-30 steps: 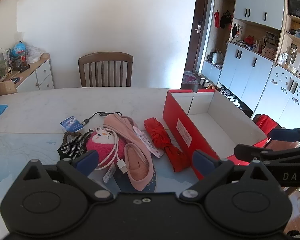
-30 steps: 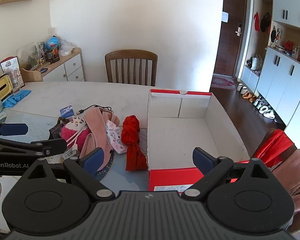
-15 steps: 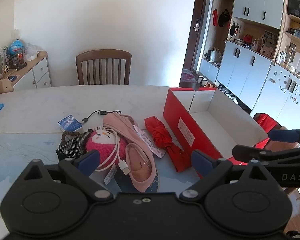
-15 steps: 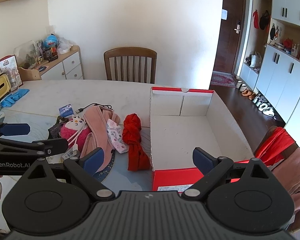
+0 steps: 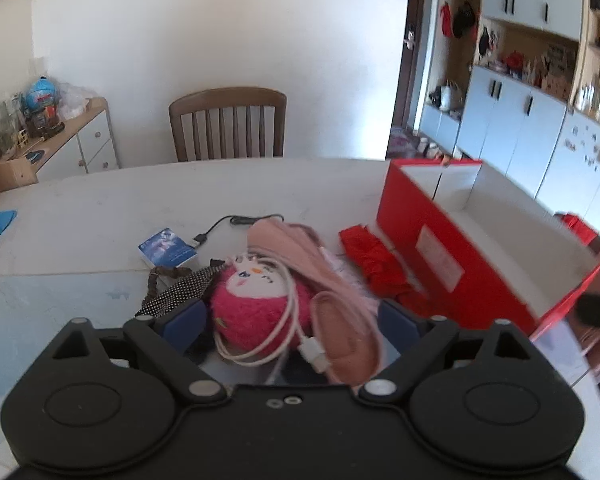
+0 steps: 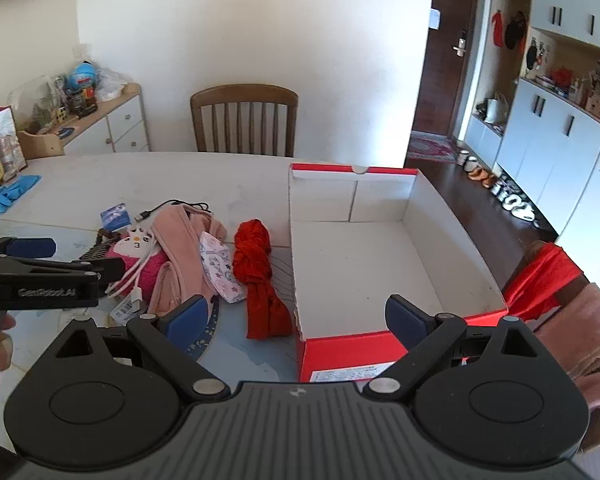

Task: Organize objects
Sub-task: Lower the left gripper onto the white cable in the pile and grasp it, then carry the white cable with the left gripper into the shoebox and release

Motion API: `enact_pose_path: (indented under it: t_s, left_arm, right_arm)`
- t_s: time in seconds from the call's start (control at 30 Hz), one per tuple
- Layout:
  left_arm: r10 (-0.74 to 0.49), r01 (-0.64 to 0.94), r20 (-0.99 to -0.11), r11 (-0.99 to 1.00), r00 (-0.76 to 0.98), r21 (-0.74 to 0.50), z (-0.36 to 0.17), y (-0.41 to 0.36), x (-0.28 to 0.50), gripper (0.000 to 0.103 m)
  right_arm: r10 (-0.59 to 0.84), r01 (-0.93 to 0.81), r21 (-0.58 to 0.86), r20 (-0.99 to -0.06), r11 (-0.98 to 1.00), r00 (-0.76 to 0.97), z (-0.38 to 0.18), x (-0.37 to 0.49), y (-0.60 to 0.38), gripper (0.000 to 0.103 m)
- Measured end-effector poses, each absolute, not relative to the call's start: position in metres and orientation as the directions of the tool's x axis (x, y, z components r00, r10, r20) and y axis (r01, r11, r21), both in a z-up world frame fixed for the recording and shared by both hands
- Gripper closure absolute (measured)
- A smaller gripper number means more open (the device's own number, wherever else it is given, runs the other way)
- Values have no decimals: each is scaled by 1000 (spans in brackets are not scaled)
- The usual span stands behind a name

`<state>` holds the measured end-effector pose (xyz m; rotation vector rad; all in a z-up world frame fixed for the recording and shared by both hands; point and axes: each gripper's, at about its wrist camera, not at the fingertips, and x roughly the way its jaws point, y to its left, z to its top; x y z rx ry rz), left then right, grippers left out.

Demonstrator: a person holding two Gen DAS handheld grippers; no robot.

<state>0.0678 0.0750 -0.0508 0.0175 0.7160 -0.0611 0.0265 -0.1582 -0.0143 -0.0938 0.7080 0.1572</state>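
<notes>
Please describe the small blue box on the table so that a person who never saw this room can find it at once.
Start from the big open red box on the table, then look to the pile of soft things at its left. Behind the pink plush toy, on the side of the chair, lies the small blue box, the only flat, printed blue item there.

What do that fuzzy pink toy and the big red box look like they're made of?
The pink toy looks like plush fabric: a shaggy, matte pile around a smooth white face. The red box looks like cardboard: thin, stiff walls with folded corner flaps, a smooth red outside and a plain matte white inside. Neither can be confirmed by sight alone.
</notes>
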Motion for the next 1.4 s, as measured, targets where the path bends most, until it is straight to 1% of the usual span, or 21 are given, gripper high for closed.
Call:
enact_pose_path:
  t_s: [0.07,0.13,0.2,0.27,0.33,0.4,0.57,0.77,0.87,0.9,0.93,1.0,1.07,1.2,1.4]
  left_arm:
    - [-57,76,-672,997,738,-1,-60,79,75,16]
    - [-63,89,-686,996,725,3,-67,81,82,24]
    - [-61,102,-690,995,721,18,-74,80,86,26]
    - [-61,117,-694,992,717,35,-81,77,90,33]
    - [-58,131,-706,990,706,50,-88,73,94,43]
    - [-53,137,-721,989,691,58,-93,70,97,50]
    - [-20,122,-723,988,690,90,-99,67,101,54]
    - [31,96,-731,987,681,131,-106,62,106,65]
    - [55,81,-726,985,685,151,-106,59,106,77]
    - [64,75,-725,985,685,157,-105,58,106,85]
    - [71,67,-727,985,683,159,-105,58,106,87]
    - [65,55,-725,989,685,140,-101,60,105,89]
    - [82,36,-717,988,692,147,-97,60,103,91]
    - [116,1,-700,986,705,164,-87,62,100,100]
    - [150,-78,-668,988,729,136,-65,73,97,102]
  right_arm:
    - [96,-161,-38,-657,986,748,-16,26,-157,7]
    - [80,-145,-44,-661,988,746,-17,26,-157,7]
    - [64,-128,-48,-666,991,743,-18,26,-157,7]
    - [47,-110,-52,-672,993,739,-19,26,-158,7]
    - [32,-93,-54,-678,994,735,-20,25,-160,7]
    - [19,-80,-58,-679,995,734,-20,24,-163,7]
    - [10,-64,-54,-683,996,730,-22,28,-169,7]
    - [33,-79,-36,-690,996,723,-26,35,-182,7]
    - [49,-95,-29,-692,995,720,-29,40,-189,7]
    - [54,-99,-25,-693,995,719,-29,41,-193,7]
    - [58,-101,-22,-694,995,718,-30,42,-197,7]
    - [59,-99,-18,-692,995,719,-30,45,-206,7]
    - [56,-92,-15,-691,996,720,-30,49,-217,7]
    - [58,-83,-2,-690,997,721,-31,55,-238,7]
    - [75,-96,7,-682,995,728,-30,62,-261,7]
